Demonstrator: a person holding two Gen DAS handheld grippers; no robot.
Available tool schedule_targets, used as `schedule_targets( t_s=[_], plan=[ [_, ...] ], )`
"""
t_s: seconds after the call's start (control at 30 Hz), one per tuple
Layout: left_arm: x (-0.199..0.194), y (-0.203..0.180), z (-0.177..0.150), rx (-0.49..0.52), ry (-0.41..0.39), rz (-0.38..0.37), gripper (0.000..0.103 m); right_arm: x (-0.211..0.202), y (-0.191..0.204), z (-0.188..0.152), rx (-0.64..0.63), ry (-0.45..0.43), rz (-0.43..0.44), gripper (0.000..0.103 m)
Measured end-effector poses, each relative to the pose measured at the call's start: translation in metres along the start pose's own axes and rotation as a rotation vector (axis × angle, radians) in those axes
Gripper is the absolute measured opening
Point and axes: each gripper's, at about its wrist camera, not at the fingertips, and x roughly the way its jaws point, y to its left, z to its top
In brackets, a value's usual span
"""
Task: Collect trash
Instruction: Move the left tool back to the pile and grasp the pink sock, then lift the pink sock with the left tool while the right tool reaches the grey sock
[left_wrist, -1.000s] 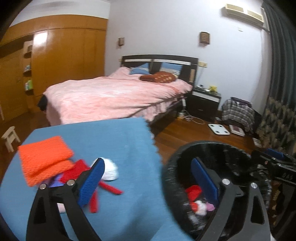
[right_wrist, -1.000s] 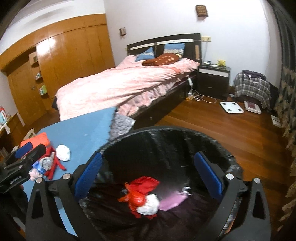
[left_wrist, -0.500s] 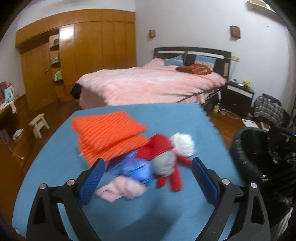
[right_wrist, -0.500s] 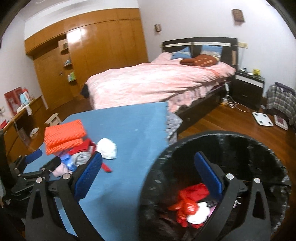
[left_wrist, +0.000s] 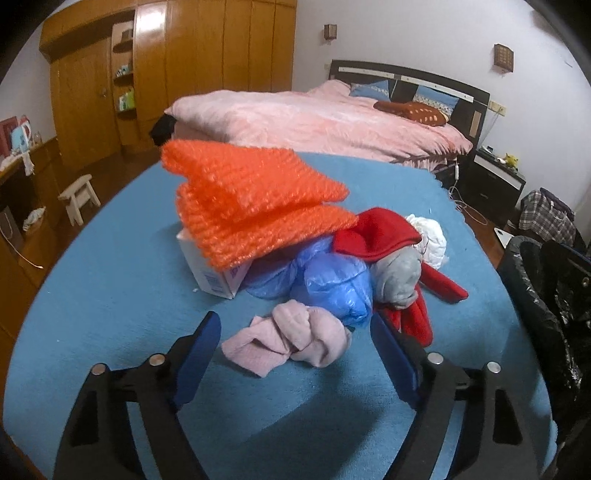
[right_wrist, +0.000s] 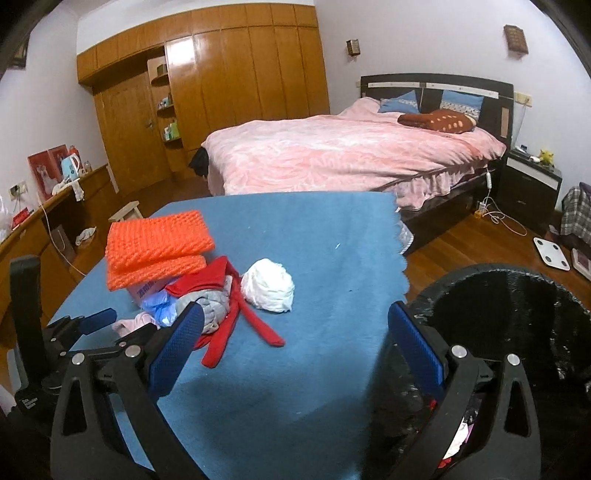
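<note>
- Left gripper (left_wrist: 295, 341): fingers wide apart, just been closing in; pink cloth wad (left_wrist: 295, 338) lies between them on the blue desk (left_wrist: 110, 295), untouched.
- Right gripper (right_wrist: 295, 339): fingers spread wide, empty, above desk edge beside black bin (right_wrist: 517, 314).
- Trash pile: orange pads (left_wrist: 251, 199), blue bag (left_wrist: 332, 288).

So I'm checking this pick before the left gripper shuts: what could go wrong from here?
The left gripper, open with jaws just closing, straddles the pink cloth, but the blue plastic bag lies against it and may get pinched too. The orange mesh pad leans on that heap; pulling could tip it. The bin stands beside the table, so a loose grip may drop the cloth short.
</note>
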Motion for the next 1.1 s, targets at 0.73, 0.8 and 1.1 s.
schedule_targets(
  t_s=[0.73,0.8,1.1],
  plan=[
    [-0.011,0.013,0.003,-0.019,-0.015,-0.036,0.037,0.035,0.024,-0.012,-0.031,0.062,0.02,0.097],
    [-0.014,0.017,0.003,-0.023,-0.023,-0.034,0.037,0.04,0.026,-0.012,-0.029,0.066,0.021,0.097],
    [-0.021,0.024,0.008,-0.023,-0.058,-0.024,0.037,0.049,0.045,-0.01,-0.05,0.078,0.061,0.095]
  ],
)
